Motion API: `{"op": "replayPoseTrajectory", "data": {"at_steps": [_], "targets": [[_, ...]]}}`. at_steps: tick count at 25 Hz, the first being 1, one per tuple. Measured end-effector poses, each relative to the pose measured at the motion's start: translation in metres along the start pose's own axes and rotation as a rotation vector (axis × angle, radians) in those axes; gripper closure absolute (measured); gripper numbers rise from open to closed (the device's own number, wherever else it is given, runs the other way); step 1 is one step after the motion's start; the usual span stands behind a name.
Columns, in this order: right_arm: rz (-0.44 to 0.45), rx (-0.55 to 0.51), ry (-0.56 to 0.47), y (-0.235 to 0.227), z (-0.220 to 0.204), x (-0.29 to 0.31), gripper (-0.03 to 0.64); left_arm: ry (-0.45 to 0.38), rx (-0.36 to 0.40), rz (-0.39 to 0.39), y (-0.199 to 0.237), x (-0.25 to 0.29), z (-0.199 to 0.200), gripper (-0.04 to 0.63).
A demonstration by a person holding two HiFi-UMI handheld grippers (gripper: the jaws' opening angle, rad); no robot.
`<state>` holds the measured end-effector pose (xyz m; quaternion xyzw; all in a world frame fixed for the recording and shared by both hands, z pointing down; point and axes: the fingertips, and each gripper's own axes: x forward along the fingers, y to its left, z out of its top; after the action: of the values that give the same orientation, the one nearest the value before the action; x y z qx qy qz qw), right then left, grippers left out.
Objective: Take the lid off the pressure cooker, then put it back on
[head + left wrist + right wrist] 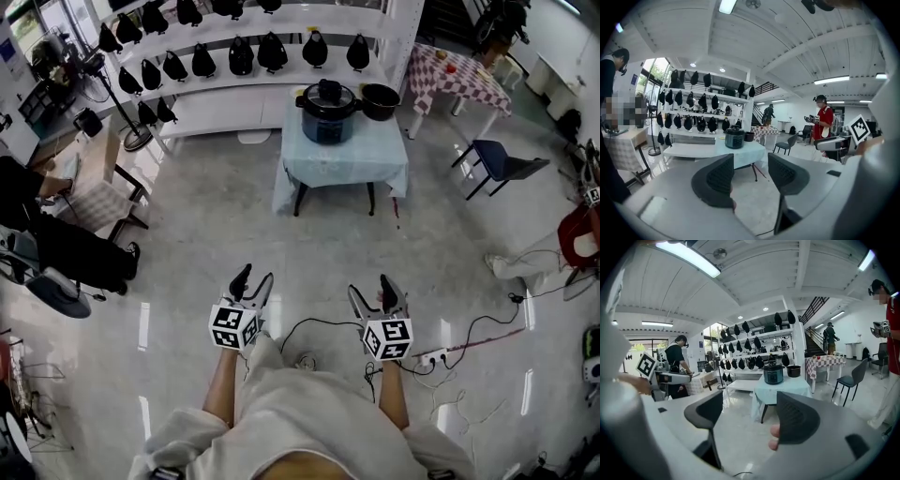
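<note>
The dark pressure cooker stands far off on a table draped in light blue cloth, its black lid on top. It also shows small in the left gripper view and in the right gripper view. My left gripper and right gripper are held side by side over the floor, several steps short of the table. Both point toward the cooker. The left gripper is open and holds nothing. The right gripper is open too, wide and also holding nothing.
A black pot sits beside the cooker. White shelves with black bags run behind the table. A checkered table and a blue chair stand to the right. Cables cross the floor. A seated person is at left.
</note>
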<state>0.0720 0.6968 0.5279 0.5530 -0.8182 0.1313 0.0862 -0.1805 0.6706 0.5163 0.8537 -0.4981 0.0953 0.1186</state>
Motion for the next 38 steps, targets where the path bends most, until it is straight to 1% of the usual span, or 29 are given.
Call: {"op": "replayPoseTrajectory", "data": {"at_steps": [3,5,10,16,21,29,34,38], "targets": [[0.011,0.004,0.011,-0.007,-0.001,0.010,0.284,0.006,0.002,0.003,0.001,0.014,0.003,0.379],[0.013,0.006,0.015,-0.015,-0.001,0.021,0.284,0.006,0.006,0.001,0.003,0.028,0.004,0.361],[0.007,0.018,0.023,-0.033,-0.001,0.054,0.284,0.021,0.015,-0.026,0.011,0.067,0.003,0.342],[-0.011,0.011,0.027,-0.061,0.015,0.115,0.285,0.020,0.015,-0.057,0.039,0.139,0.016,0.342],[-0.040,0.011,0.044,-0.090,0.045,0.182,0.285,0.029,0.014,-0.098,0.072,0.213,0.045,0.342],[-0.060,-0.003,0.018,-0.134,0.111,0.308,0.285,0.008,0.032,-0.123,0.147,0.332,0.110,0.342],[-0.063,-0.007,0.019,-0.151,0.138,0.378,0.285,0.009,0.034,-0.135,0.189,0.390,0.136,0.342],[-0.071,-0.001,0.025,-0.162,0.148,0.414,0.285,0.014,0.036,-0.153,0.210,0.427,0.149,0.342]]}}
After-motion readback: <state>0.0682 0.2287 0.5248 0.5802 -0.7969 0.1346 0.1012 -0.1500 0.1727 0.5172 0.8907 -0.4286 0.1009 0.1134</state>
